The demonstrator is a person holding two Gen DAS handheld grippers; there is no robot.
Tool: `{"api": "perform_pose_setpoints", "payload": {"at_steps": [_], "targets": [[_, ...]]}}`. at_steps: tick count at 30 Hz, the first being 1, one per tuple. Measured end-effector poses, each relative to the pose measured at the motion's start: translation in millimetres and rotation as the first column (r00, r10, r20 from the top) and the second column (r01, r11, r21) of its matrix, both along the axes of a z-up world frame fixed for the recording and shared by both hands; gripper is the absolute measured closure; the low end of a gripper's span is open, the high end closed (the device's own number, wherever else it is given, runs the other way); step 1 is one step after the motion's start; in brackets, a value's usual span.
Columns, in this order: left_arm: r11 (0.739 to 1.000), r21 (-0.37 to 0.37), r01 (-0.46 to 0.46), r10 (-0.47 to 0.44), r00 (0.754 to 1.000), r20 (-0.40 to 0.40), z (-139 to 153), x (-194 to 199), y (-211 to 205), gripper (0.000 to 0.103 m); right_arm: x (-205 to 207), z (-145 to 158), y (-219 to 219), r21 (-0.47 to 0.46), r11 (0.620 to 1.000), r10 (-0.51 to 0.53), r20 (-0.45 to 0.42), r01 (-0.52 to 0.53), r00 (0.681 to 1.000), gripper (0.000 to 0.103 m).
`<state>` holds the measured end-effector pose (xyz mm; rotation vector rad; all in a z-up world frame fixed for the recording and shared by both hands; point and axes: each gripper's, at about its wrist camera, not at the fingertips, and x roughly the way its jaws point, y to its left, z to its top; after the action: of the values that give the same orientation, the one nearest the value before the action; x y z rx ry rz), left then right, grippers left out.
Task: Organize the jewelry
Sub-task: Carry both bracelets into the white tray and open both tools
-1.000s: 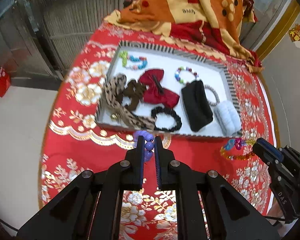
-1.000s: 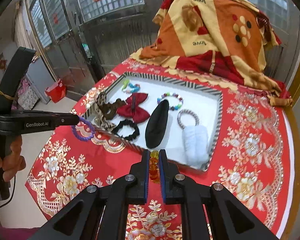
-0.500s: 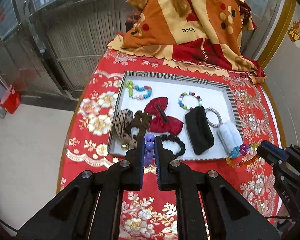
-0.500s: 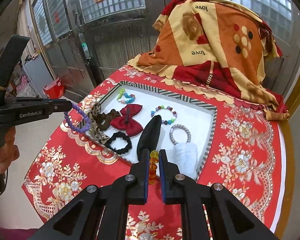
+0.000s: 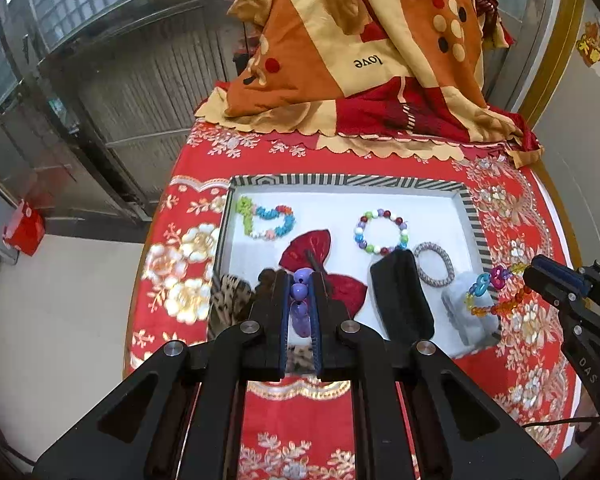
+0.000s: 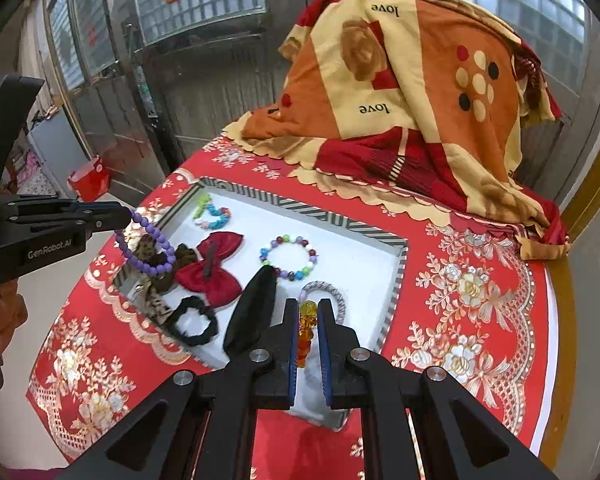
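Note:
A white tray (image 5: 466, 204) with a striped rim lies on the red cloth and holds bracelets, a red bow (image 5: 320, 252), a black pouch (image 5: 400, 300) and scrunchies. My left gripper (image 5: 300, 280) is shut on a purple bead bracelet (image 5: 300, 292) and holds it above the tray's near left part; it also shows in the right wrist view (image 6: 128, 216) with the bracelet (image 6: 148, 248) hanging. My right gripper (image 6: 304, 308) is shut on an orange and multicolour bead bracelet (image 6: 305, 332) above the tray's near right side, over a white scrunchie (image 5: 466, 316); this bracelet also shows in the left wrist view (image 5: 496, 292).
A folded orange and red blanket (image 5: 364, 52) sits at the table's far edge. The red patterned tablecloth (image 6: 480, 300) lies right of the tray. The table edge drops to the floor on the left, where a red bag (image 5: 22, 228) stands.
Both grippers have risen and moved forward over the tray, each still holding its bracelet. The tray now sits lower and closer under the fingers in both views.

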<state>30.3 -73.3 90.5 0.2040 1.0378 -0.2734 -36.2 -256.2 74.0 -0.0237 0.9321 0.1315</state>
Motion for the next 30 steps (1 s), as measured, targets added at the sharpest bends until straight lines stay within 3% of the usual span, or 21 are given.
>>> {"api": "perform_pose_setpoints", "payload": {"at_steps": [15,22,30], "targets": [[1.000,0.018,0.025,-0.024,0.999,-0.046,-28,65,-41,0.095,69,-27,-13,0.047,0.999,-0.018,-0.052,0.021,0.998,0.094],[0.999,-0.019,0.032,-0.034,0.995,-0.098,-49,96,-63,0.095,106,-44,-15,0.057,0.998,-0.016,-0.077,0.021,0.997,0.094],[1.000,0.004,-0.021,0.021,0.988,-0.150,-84,120,-55,0.095,132,-79,-44,0.018,0.996,-0.088,-0.132,0.091,0.987,0.095]]}}
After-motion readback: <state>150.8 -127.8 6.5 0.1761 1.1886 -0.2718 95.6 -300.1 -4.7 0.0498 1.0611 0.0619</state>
